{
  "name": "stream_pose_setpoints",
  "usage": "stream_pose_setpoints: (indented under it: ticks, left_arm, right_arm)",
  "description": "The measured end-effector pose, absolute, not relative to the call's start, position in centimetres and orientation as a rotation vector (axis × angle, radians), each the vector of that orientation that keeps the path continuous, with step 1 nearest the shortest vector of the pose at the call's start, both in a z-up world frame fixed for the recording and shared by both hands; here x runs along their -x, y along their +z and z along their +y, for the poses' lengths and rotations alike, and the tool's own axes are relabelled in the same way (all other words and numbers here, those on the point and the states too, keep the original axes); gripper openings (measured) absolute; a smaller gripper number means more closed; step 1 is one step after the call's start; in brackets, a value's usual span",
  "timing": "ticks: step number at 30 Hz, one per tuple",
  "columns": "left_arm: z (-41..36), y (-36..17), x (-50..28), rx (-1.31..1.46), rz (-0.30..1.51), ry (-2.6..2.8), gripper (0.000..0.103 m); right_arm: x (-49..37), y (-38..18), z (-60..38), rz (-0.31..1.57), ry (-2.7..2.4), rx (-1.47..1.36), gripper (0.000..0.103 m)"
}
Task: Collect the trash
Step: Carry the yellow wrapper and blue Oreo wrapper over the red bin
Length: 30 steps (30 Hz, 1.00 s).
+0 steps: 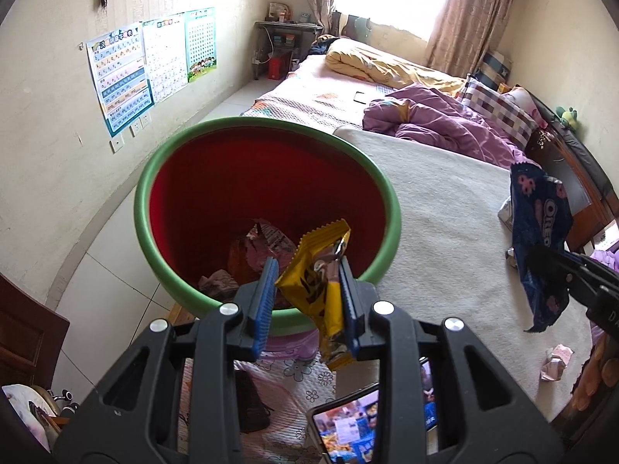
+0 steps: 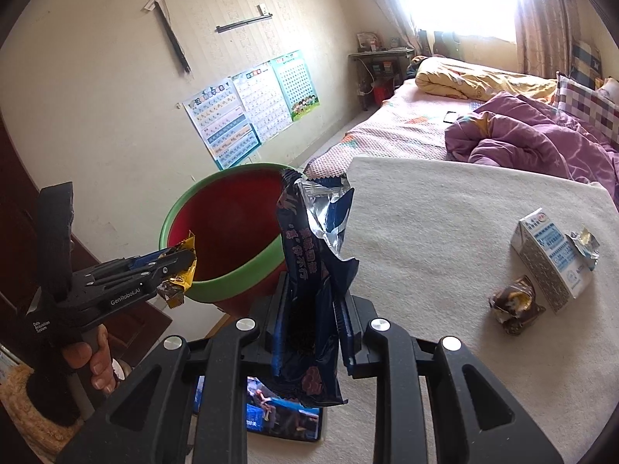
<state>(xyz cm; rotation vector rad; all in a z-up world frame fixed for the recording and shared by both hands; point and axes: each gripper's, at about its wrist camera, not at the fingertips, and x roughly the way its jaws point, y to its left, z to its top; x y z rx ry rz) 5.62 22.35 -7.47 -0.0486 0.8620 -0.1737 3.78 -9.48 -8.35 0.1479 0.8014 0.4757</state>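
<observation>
A red bin with a green rim [image 1: 154, 178] stands beside the bed, with wrappers at its bottom; it also shows in the right wrist view [image 2: 232, 282]. My left gripper [image 1: 309, 270] is shut on a yellow snack wrapper [image 1: 313, 270] and holds it over the bin's near rim; the wrapper also shows in the right wrist view [image 2: 182, 274]. My right gripper [image 2: 309, 309] is shut on a dark blue Oreo wrapper [image 2: 309, 251], held upright just right of the bin; that wrapper also shows in the left wrist view [image 1: 541, 232].
On the beige blanket [image 2: 445, 232] lie a milk carton [image 2: 549, 263], a crumpled brown wrapper [image 2: 514, 305] and a foil scrap [image 2: 584, 243]. A crumpled paper [image 1: 557, 359] lies at the right. A lit phone [image 2: 282, 413] lies under the grippers. Purple quilt [image 1: 445, 123] behind.
</observation>
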Motion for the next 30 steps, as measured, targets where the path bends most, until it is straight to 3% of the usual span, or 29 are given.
stream_pose_setpoints:
  ticks: [30]
  left_arm:
    - [24.1, -8.0, -7.6, 0.043, 0.855, -0.104, 0.029]
  right_arm:
    - [-8.6, -8.6, -2.7, 0.83, 0.588, -0.109, 0.024]
